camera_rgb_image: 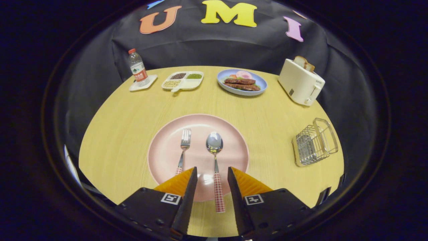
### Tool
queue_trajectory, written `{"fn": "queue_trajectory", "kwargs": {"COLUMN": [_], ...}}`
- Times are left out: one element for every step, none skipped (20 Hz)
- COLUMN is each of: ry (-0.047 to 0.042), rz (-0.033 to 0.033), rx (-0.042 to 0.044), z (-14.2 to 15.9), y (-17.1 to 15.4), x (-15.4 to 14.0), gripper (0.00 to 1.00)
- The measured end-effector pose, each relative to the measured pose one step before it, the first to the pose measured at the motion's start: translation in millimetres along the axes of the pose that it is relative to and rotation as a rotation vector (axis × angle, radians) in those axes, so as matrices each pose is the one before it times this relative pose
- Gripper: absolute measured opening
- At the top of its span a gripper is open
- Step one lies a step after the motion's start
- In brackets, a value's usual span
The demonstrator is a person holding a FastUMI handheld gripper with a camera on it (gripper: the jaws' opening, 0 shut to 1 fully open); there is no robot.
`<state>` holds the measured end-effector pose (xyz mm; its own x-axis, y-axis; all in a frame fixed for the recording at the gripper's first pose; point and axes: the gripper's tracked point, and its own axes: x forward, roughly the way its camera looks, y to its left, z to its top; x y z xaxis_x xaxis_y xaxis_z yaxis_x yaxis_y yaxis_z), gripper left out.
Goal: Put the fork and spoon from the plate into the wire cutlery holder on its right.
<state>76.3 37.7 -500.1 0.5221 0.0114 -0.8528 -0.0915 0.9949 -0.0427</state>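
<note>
— Cutlery first: where does it lie?

— Fork [184, 147] and spoon [215, 157] lie side by side on the pink plate [160, 150], fork to the left, spoon to the right, heads pointing away from the gripper [212, 172]. Both have checked handles; the spoon's handle runs off the plate's near rim onto the wooden table [117, 134].

— And the gripper's fingers?

— Spread apart, gripping nothing. The spoon's handle lies in the gap between them, touched by neither as far as I can see. The fork's handle end disappears behind the left finger.

— The wire cutlery holder [314, 142]?

— On the table to the right of the plate, well apart from it, with nothing inside.

— Anything beyond?

— Along the far edge of the table: a water bottle [137, 68] on a small white tray [143, 83], a divided dish [183, 81] with beans or grains, a blue plate [242, 82] of food, and a white toaster [300, 83] with bread sticking up from it.
</note>
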Motion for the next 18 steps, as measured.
{"fn": "queue_trajectory", "kwargs": {"ry": [0.00034, -0.00140, 0.00221, 0.00260, 0.00290, 0.01070, 0.00885, 0.00141, -0.00666, -0.00722, 0.00036, 0.00068, -0.00718, 0.00314, 0.00077, 0.00411, 0.00084, -0.00469], "rz": [0.01323, 0.00678, -0.00403, 0.00253, -0.00034, 0.00451, 0.00060, -0.00547, -0.02095, -0.00257, 0.00248, 0.00016, -0.01501, 0.00262, 0.00828, -0.00265, 0.00166, 0.00752], "rx": [0.00727, 0.00407, 0.00105, 0.00495, 0.00924, 0.01267, 0.00716, -0.00118, -0.00067, 0.00311, 0.00369, 0.00055, 0.00092, 0.00082, -0.00197, -0.00721, -0.00309, 0.00725], "z": [-2.32, -3.58, -2.70, -3.48, -2.75, -3.47, -2.77, -0.63, 0.69, 0.37, 0.07, 0.20, -0.27, -1.21, -1.08, 0.22, -0.23, 2.08], "y": [2.51, 0.69, -1.16, 0.73, 0.09, 0.12, -0.14, -2.31, -4.84, -0.56, -0.07, 0.32, -3.31, -0.65, 0.98, -1.33, -1.24, 1.07], "x": [2.68, 4.02, 4.02, 1.89, 4.23, 3.38, 2.61, 0.59, 2.91, 0.81, 1.79, -1.34, -1.10, 3.69, -0.86, -0.47, -3.14, -1.22], "gripper": [0.52, 0.52, 0.50, 0.48, 0.46, 0.44, 0.42, 0.42, 0.38, 0.34, 0.25, 0.25, 0.21, 0.14, 0.11, 0.10, 0.07, 0.07]}}
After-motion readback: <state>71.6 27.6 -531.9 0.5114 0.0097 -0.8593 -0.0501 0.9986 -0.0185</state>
